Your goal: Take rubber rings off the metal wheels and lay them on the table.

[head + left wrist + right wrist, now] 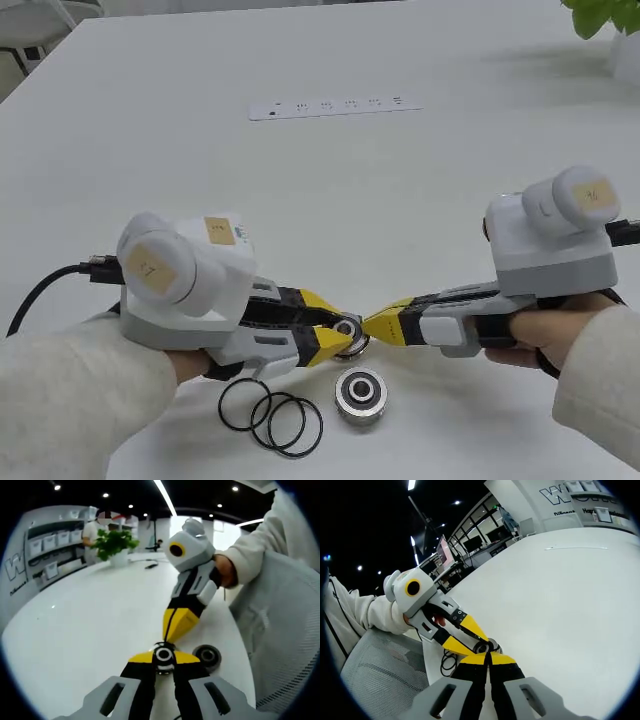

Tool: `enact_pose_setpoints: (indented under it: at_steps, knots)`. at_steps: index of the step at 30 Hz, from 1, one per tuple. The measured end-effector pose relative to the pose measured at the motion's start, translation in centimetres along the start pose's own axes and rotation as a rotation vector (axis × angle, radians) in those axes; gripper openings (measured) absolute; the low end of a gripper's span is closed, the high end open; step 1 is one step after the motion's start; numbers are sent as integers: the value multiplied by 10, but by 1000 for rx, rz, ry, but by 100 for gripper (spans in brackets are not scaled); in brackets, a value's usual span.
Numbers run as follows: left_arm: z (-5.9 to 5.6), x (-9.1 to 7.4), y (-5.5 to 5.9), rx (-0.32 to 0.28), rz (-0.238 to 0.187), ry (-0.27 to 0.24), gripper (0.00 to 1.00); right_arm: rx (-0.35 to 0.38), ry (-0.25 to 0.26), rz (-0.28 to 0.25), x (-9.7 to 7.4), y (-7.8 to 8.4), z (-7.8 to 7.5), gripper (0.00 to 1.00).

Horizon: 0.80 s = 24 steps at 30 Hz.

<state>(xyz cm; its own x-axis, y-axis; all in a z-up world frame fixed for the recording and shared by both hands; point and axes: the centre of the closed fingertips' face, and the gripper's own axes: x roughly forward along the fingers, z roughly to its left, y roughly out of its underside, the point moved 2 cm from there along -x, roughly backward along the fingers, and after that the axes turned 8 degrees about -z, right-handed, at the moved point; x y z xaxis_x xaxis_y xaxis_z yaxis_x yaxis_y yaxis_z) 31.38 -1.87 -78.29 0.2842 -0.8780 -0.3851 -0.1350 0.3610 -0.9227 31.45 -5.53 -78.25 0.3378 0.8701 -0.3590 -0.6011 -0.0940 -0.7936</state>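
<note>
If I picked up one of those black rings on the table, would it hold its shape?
Probably not: the rings look thin, so likely floppy and very light. They lie flat and overlapping, so one may drag its neighbours along.

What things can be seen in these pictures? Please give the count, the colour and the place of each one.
table: one, white, under everything.
rubber rings: three, black, flat on the table, overlapping, left of the loose wheel.
loose wheel: one, silver and dark, lying on the table near the gripper tips.
held wheel: one, silver, between the left gripper's jaws.
power strip: one, white, far middle of the table.
plant: one, green, far right corner.
left gripper: one, grey, black and yellow, shut on the held wheel.
right gripper: one, same colours, jaws together, tips at the held wheel.
sleeves: two, off-white, bottom corners.
</note>
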Motion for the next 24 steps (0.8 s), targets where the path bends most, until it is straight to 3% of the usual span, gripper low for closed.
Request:
enact_pose_setpoints:
  at_steps: [24]
  knots:
    - [0, 0, 0, -1, -8, 1, 14, -17, -20, -8, 1, -2, 4, 0]
